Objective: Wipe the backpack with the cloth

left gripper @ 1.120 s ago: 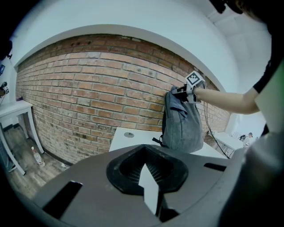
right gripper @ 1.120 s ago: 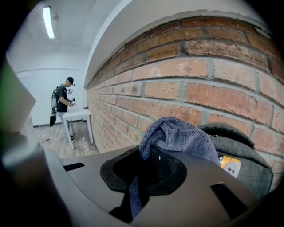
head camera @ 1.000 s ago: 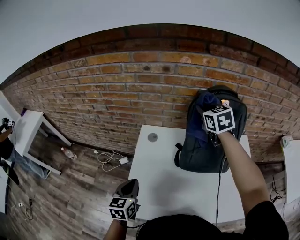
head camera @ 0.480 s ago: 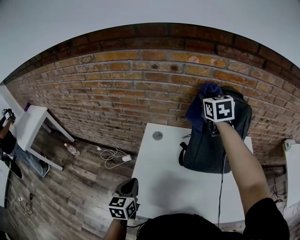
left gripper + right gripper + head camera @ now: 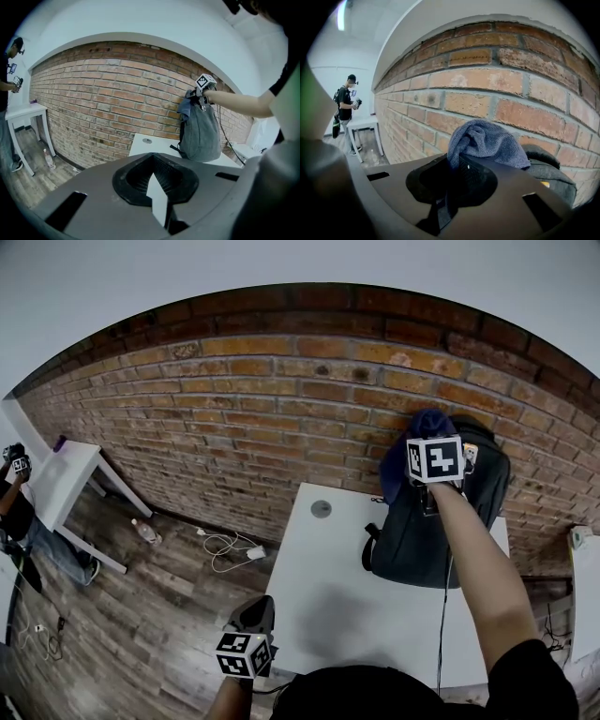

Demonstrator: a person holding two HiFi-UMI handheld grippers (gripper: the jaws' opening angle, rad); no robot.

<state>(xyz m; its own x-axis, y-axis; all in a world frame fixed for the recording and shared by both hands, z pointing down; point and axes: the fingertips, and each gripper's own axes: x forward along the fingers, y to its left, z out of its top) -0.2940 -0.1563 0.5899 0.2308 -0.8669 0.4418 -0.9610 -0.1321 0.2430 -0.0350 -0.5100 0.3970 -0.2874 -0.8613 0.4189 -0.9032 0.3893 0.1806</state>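
A dark grey backpack (image 5: 441, 531) stands upright on the white table (image 5: 328, 587), leaning on the brick wall. My right gripper (image 5: 432, 465) is up at the backpack's top left, shut on a blue cloth (image 5: 412, 451) that bunches against the bag and the bricks. In the right gripper view the cloth (image 5: 487, 140) spills out of the jaws over the backpack's top (image 5: 548, 176). My left gripper (image 5: 251, 634) hangs low off the table's front left corner, shut and holding nothing. From the left gripper view the backpack (image 5: 199, 136) and cloth (image 5: 185, 108) stand far off.
A small grey disc (image 5: 321, 509) lies on the table near the wall. On the wooden floor are a bottle (image 5: 145, 531) and white cables (image 5: 225, 545). A second white table (image 5: 66, 479) and a person (image 5: 14, 512) are at far left; another white surface (image 5: 581, 568) is at right.
My right gripper has carried the cloth up from the backpack's upper front to its top edge by the wall. The left gripper has stayed where it was.
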